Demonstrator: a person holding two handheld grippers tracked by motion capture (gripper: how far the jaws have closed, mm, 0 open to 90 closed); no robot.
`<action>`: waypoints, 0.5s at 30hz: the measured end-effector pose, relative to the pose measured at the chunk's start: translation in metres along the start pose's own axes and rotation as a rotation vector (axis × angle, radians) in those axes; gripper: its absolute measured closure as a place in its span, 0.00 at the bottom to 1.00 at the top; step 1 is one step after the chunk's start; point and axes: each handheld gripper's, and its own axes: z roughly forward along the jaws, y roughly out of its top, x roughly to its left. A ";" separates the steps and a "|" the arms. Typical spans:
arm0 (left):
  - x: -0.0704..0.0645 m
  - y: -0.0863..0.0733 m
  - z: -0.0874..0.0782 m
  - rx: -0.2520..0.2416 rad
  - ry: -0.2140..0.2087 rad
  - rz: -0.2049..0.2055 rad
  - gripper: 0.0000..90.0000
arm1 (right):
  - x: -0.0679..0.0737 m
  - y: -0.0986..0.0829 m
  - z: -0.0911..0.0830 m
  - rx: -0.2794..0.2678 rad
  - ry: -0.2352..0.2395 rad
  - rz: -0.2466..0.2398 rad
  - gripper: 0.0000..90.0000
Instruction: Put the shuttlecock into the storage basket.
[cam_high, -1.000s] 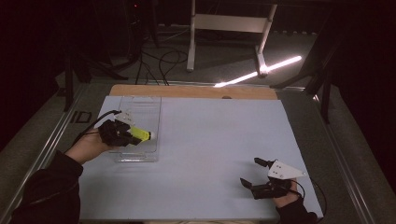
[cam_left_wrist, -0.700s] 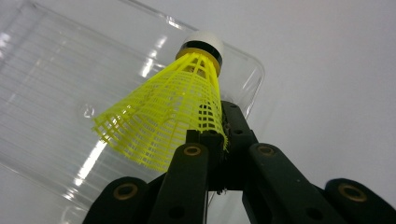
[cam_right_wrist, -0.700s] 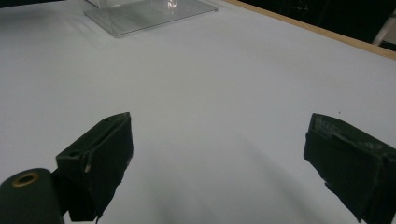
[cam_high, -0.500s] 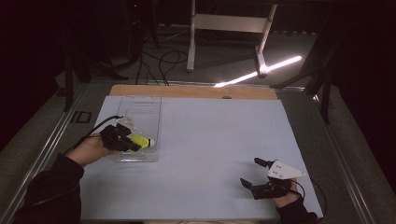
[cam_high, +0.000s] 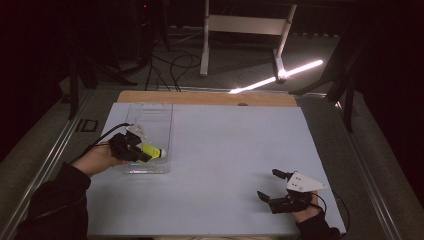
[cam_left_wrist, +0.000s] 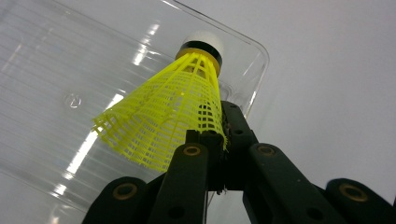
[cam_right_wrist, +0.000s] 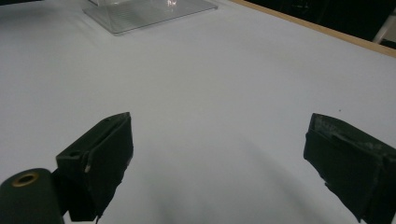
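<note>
My left gripper (cam_high: 142, 151) is shut on the edge of a yellow mesh shuttlecock (cam_high: 151, 150) with a white cork tip. It holds the shuttlecock (cam_left_wrist: 168, 112) over the near right part of a clear plastic tray (cam_high: 150, 117), tip pointing right toward the tray's corner (cam_left_wrist: 254, 56). The left gripper (cam_left_wrist: 212, 140) pinches the shuttlecock's skirt between its black jaws. My right gripper (cam_high: 270, 186) rests at the near right of the table, open with nothing in it. Its two black fingers (cam_right_wrist: 100, 154) stand wide apart over bare table.
The table has a pale blue-grey mat (cam_high: 235, 145) and a wooden strip (cam_high: 210, 98) along the far edge. The clear tray (cam_right_wrist: 144, 11) lies far off in the right gripper view. Metal rails run along both table sides; a stand and cables sit on the floor beyond.
The left gripper with the shuttlecock has moved a little toward the near end of the tray. The right gripper has stayed put.
</note>
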 end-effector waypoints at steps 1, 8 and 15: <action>0.000 0.000 0.000 0.001 -0.004 0.000 0.99 | 0.000 0.000 0.000 0.000 0.000 -0.001 0.09; 0.005 0.004 0.004 0.048 -0.012 0.018 0.99 | 0.000 0.000 0.000 0.003 0.000 0.000 0.09; 0.010 0.004 0.011 0.048 -0.029 -0.005 0.99 | 0.000 0.000 0.000 0.001 -0.001 0.001 0.09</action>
